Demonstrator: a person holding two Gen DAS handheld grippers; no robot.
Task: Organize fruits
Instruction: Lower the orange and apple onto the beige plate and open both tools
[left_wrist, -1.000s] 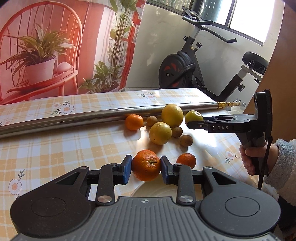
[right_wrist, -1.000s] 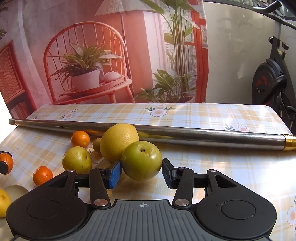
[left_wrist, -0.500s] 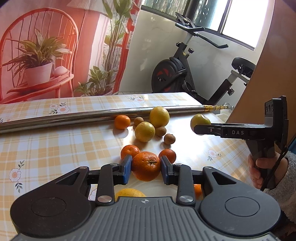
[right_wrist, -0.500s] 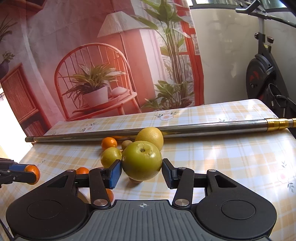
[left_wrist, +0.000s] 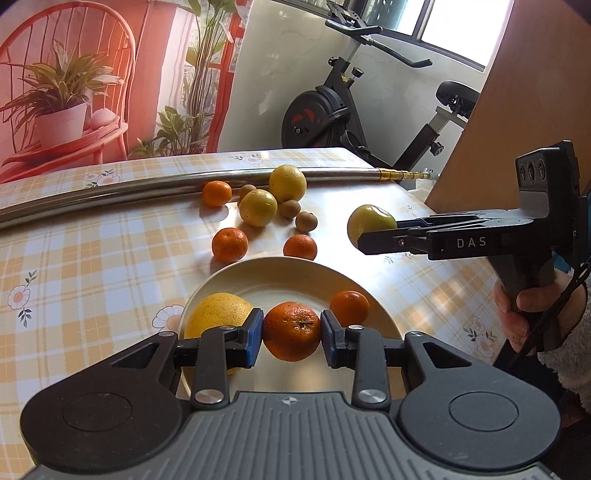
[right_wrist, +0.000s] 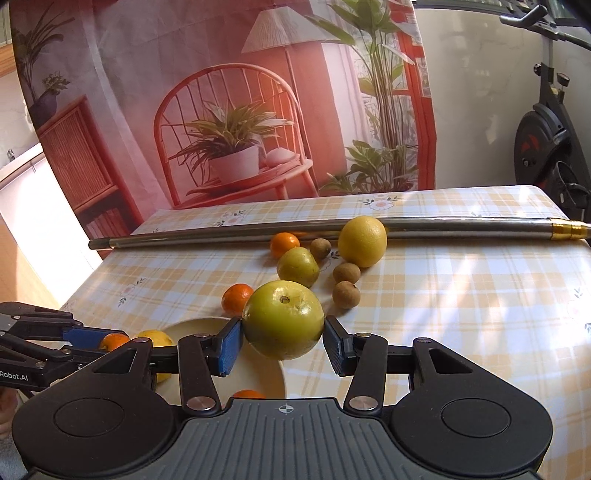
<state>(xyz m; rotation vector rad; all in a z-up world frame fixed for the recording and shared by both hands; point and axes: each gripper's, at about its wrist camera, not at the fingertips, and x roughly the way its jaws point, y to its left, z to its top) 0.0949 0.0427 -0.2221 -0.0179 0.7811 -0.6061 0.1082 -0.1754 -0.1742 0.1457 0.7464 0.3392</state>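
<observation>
My left gripper (left_wrist: 291, 334) is shut on an orange (left_wrist: 291, 330) and holds it above a cream plate (left_wrist: 280, 280). The plate holds a yellow grapefruit (left_wrist: 218, 314) and a small tangerine (left_wrist: 349, 302). My right gripper (right_wrist: 282, 341) is shut on a green apple (right_wrist: 283, 319), held above the plate's far edge (right_wrist: 192, 326). It shows in the left wrist view (left_wrist: 369, 236) to the right, with the apple (left_wrist: 369, 221). The left gripper (right_wrist: 92, 341) shows at the lower left of the right wrist view.
Loose fruit lies behind the plate: tangerines (left_wrist: 229, 243), a yellow-green fruit (left_wrist: 258, 207), a large yellow citrus (left_wrist: 287, 182) and brown longans (left_wrist: 306, 221). A long metal pole (left_wrist: 110, 192) crosses the table behind them. An exercise bike (left_wrist: 332, 110) stands past the table.
Both grippers have pulled back towards the near side and lifted with their fruit. The plate has come into view under the left gripper; the right gripper has swung towards it.
</observation>
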